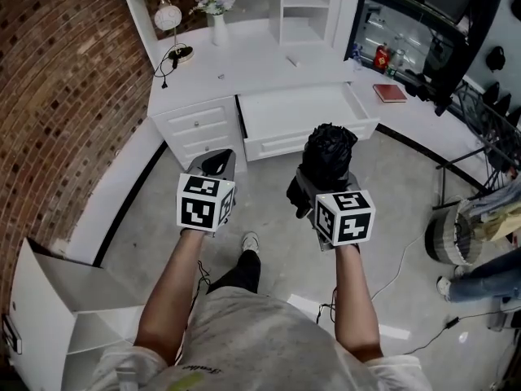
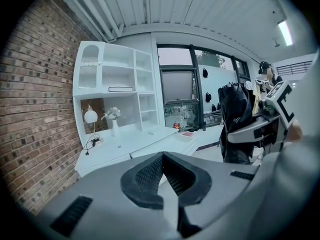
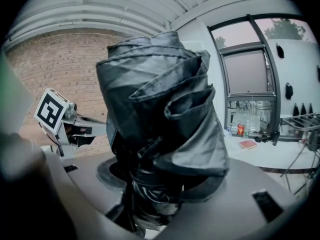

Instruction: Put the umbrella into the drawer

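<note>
On the left, my left claw hangs over the floor with its jaws together on nothing, in front of the small closed drawers under the tabletop's left end. Next along, the drawer is pulled out from beneath the tabletop's front edge, open and bare inside. Further right, my right claw is clamped on the folded black umbrella, gripping low so the crumpled canopy stands up above the jaws. The umbrella is in the air over the floor, just short of the drawer's front panel. I judge this the carrying step. The next move calls for reaching forward over that panel, lowering the umbrella into the drawer, then parting the jaws
</note>
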### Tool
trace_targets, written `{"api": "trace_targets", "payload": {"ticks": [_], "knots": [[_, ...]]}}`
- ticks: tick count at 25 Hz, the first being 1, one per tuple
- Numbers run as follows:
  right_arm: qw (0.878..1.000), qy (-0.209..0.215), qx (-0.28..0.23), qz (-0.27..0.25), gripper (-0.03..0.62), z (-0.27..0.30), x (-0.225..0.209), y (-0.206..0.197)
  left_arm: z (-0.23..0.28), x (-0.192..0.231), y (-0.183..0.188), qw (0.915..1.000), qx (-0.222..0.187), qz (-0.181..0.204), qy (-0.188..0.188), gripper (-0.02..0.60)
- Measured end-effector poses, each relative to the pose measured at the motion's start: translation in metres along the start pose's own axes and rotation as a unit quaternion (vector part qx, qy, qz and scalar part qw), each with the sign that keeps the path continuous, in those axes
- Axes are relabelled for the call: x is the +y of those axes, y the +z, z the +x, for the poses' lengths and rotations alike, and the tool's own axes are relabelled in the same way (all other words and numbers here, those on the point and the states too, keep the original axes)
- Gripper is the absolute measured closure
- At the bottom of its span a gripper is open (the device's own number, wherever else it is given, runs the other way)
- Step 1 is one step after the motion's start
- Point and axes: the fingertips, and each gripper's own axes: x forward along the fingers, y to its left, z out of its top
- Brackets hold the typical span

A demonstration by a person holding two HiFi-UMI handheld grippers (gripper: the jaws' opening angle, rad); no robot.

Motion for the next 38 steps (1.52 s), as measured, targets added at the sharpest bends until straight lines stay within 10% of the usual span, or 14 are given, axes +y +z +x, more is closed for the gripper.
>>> {"api": "trace_targets", "payload": {"ticks": [38], "knots": [[0.998,0.003,0.059,0.003,0.336,0.298,-0.064,0.099,0.25,0.217,0.03,0.9978,0.05,-0.038,-0.023,0.584]]}}
